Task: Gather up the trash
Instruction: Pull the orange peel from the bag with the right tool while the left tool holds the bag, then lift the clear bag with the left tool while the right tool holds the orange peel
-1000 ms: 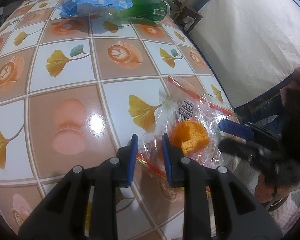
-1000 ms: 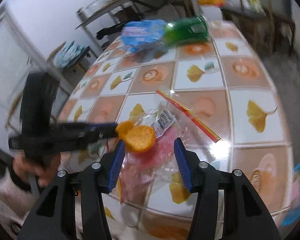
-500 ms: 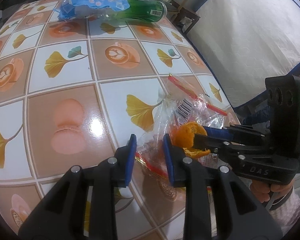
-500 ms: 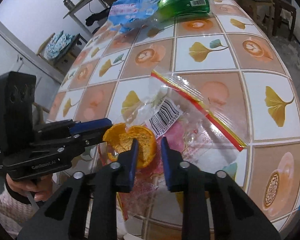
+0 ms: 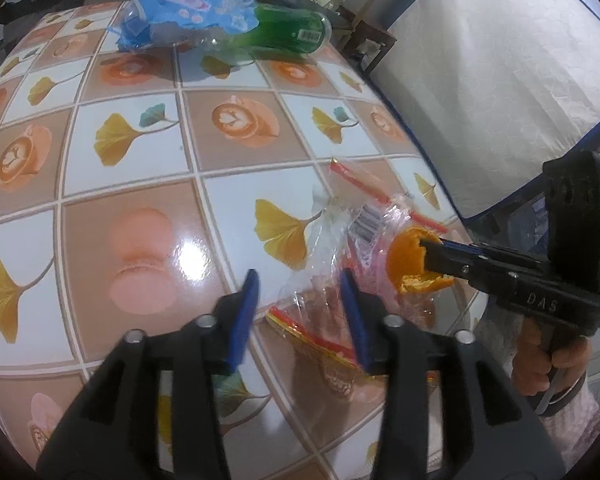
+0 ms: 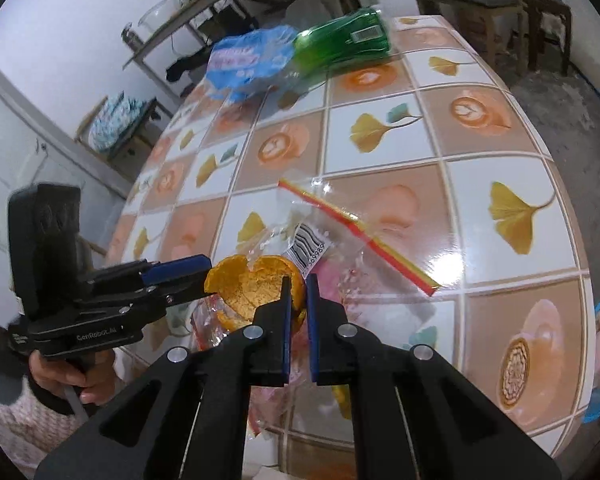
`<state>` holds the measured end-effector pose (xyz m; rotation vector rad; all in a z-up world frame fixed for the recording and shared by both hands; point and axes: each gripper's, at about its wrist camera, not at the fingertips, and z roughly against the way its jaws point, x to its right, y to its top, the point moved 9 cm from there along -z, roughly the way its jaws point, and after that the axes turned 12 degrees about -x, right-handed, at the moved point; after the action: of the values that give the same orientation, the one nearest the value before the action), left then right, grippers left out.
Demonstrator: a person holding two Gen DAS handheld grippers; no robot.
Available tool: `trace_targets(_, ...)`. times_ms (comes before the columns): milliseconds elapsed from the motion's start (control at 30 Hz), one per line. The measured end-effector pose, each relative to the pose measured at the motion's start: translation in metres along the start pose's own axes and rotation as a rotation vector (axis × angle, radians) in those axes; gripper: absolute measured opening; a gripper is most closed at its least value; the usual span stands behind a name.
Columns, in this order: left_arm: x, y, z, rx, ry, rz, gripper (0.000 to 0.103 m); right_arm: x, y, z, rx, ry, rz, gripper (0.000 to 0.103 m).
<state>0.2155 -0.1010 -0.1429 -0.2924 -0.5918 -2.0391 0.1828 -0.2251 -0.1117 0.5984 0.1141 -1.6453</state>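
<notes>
Your right gripper (image 6: 298,300) pinches the rim of the orange peel cup (image 6: 252,288), over the crumpled clear plastic bag with red zip strip (image 6: 356,240) at the table's near edge. Your left gripper (image 5: 298,312) has just been opening; its jaws stand half-wide astride the bag's corner, pads not pressing. Green bottle (image 5: 288,32) and blue wrapper (image 5: 188,8) lie far.

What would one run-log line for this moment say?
right gripper: shut on orange peel | left gripper: jaws just opening, clear bag between them, ungripped
</notes>
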Motion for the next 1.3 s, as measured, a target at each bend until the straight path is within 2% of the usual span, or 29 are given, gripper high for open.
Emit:
trace_targets(100, 0.007, 0.004, -0.002, -0.018, -0.005, -0.032, 0.056, 0.011, -0.001, 0.006, 0.02, -0.006, -0.032, 0.007)
trace_targets(200, 0.015, 0.008, -0.011, -0.047, 0.016, -0.077, 0.056, 0.021, -0.002, 0.014, 0.043, 0.007, -0.065, 0.007)
trace_targets(367, 0.029, 0.011, -0.026, -0.094, 0.01, -0.128, 0.056, 0.038, -0.004, 0.017, 0.055, -0.003, -0.113, 0.007)
trace_targets(500, 0.032, 0.009, -0.032, -0.116, 0.017, -0.143, 0.052, 0.047, -0.007, 0.011, 0.048, -0.01, -0.133, 0.007)
trace_targets(600, 0.032, 0.006, -0.032, -0.127, 0.037, -0.148, 0.043, 0.05, -0.009, 0.008, 0.05, 0.001, -0.143, 0.007)
trace_targets(867, 0.032, -0.001, -0.032, -0.13, 0.131, -0.158, 0.032, 0.05, -0.011, 0.007, 0.055, -0.007, -0.13, 0.007)
trace_targets(1300, 0.024, -0.001, -0.018, -0.093, 0.105, -0.097, 0.021, 0.051, -0.007, 0.022, 0.093, -0.011, -0.133, 0.007)
